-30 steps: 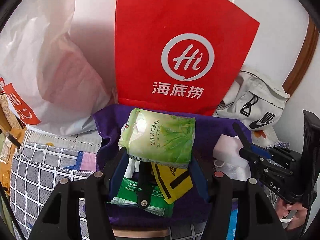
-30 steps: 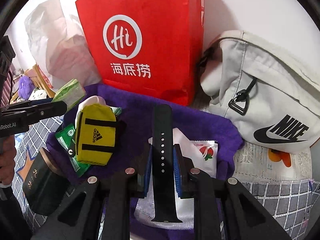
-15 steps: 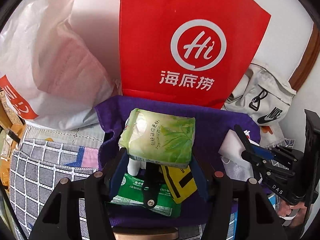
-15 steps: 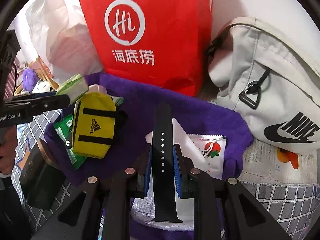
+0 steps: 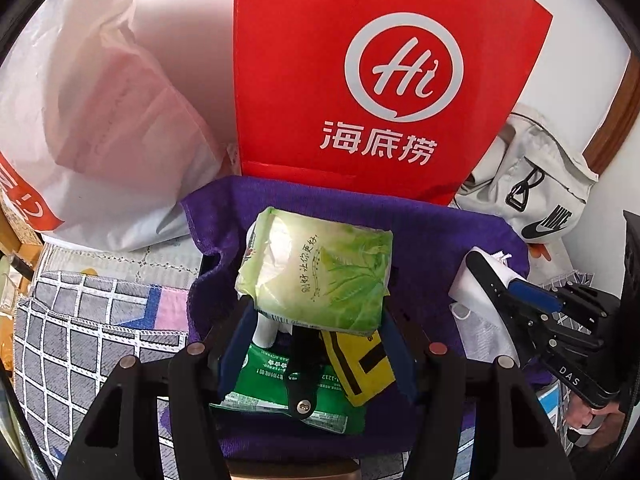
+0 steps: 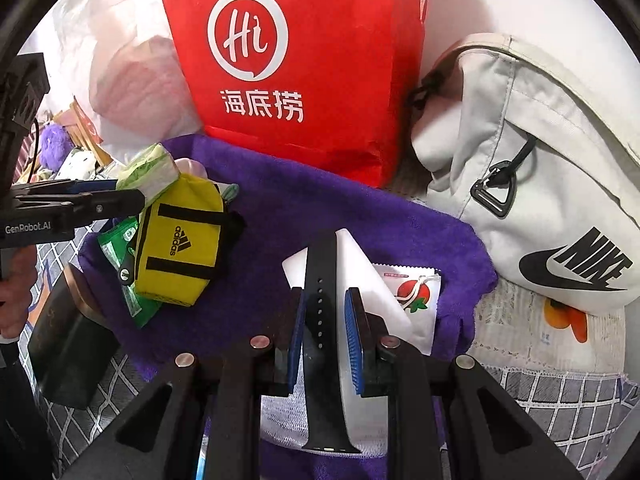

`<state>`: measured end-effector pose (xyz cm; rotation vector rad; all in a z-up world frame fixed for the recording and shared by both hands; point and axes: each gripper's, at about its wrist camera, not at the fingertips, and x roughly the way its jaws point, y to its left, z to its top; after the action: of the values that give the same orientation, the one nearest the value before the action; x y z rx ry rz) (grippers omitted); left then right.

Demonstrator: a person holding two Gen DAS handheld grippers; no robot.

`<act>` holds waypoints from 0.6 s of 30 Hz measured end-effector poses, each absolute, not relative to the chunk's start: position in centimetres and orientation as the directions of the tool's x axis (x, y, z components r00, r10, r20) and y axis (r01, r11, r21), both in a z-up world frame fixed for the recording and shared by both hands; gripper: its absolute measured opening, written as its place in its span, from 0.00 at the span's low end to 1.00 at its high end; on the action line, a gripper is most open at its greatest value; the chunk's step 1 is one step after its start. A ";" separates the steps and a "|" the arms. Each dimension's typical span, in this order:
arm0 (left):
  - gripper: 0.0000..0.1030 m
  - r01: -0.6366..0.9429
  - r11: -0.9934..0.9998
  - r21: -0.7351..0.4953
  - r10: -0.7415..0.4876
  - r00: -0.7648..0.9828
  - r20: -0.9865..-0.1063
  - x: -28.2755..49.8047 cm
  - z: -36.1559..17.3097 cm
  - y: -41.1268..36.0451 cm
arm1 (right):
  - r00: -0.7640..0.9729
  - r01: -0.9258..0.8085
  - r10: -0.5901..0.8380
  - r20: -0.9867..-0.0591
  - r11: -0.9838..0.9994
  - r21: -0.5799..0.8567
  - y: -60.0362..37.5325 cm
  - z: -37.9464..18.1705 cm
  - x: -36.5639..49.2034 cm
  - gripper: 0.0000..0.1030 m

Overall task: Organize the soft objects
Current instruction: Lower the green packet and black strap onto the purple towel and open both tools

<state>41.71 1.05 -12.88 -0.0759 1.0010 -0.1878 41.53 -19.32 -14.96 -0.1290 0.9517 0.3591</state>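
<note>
1. The tissue pack (image 5: 316, 272) is the soft thing you have in your left gripper (image 5: 316, 344): its jaws stand half-wide and press on the pack's lower corners, so it hangs above the purple towel (image 5: 432, 240), its long axis running across the jaws.
2. Your right gripper (image 6: 324, 320) has its jaws narrow, clamped on a black strap (image 6: 320, 312); the strap's long axis runs straight out along the jaws and past them at both ends.
3. Straight below the tissue pack lie a yellow pouch (image 6: 180, 240) and a green packet (image 5: 280, 384), both on the towel; lowering the pack there would stack it on them.
4. Under the strap sit a white pad (image 6: 372, 280) and a strawberry sachet (image 6: 416, 292), touching each other.
5. Bare towel lies between the two piles, ahead of both jaws; this is, I judge, your best open room.
6. A red bag (image 6: 296, 72) stands upright along the towel's far edge, so keep forward reach short.
7. A grey sling bag (image 6: 540, 184) crowds the right edge, and a dark box (image 6: 68, 340) sits at the near left corner.
8. The two grippers are near each other; the left hand is nearer the pouch pile.
</note>
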 end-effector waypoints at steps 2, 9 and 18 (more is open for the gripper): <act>0.58 0.123 0.981 -0.151 -0.193 0.520 -0.832 41.8 -13.0 1.0 | 0.527 -0.359 0.242 -0.815 0.932 0.045 -19.2 -14.9 41.5 0.20; 0.64 0.128 0.981 -0.144 -0.189 0.483 -0.855 42.1 -13.8 0.5 | 0.542 -0.360 0.238 -0.806 0.932 0.033 -18.9 -14.5 41.2 0.33; 0.79 0.113 0.979 -0.168 -0.202 0.475 -0.857 42.0 -13.4 0.6 | 0.554 -0.346 0.231 -0.800 0.938 0.031 -19.7 -14.0 41.3 0.43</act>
<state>41.95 0.57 -13.39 -0.0929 1.0593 -0.1925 41.26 -19.66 -13.96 -0.1352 0.9236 0.3419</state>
